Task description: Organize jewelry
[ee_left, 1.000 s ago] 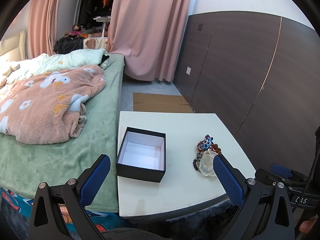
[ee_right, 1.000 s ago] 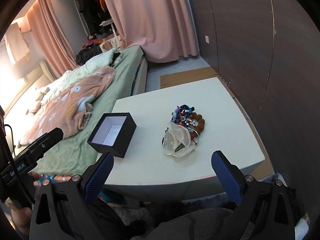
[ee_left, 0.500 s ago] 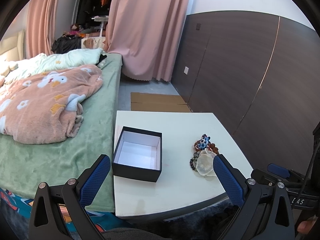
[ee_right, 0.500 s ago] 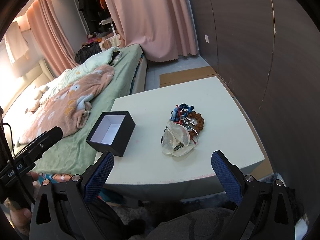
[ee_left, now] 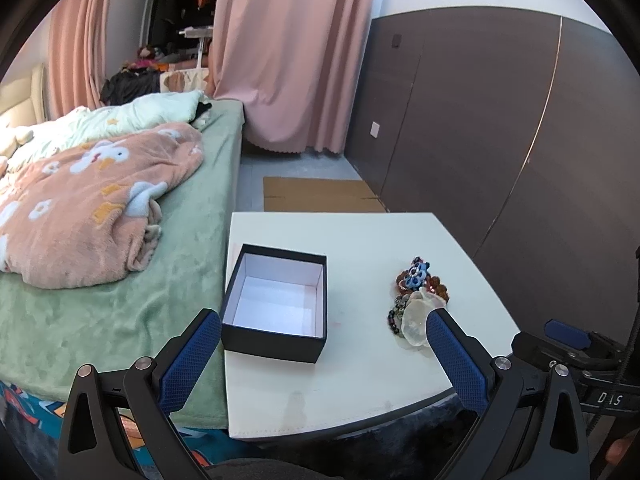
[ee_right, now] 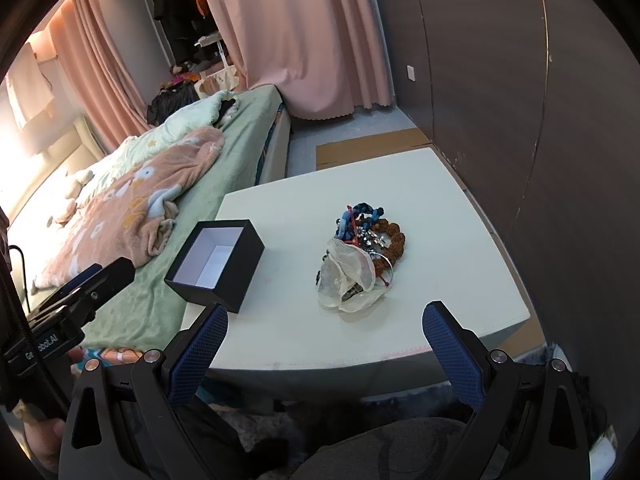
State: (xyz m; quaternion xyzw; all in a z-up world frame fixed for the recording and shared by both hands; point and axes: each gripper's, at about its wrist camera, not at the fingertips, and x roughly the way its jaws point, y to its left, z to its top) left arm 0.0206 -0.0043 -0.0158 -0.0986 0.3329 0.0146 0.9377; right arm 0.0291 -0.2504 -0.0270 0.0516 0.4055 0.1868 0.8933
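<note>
**Nothing boxed yet, both grippers waiting**

The white table carries it all. The black box sits empty at its bed-side edge; well apart lies the jewelry pile, beads tangled with a clear pouch. Left gripper and right gripper hover short of the table, jaws spread wide, holding nothing. All sorting remains.
</note>
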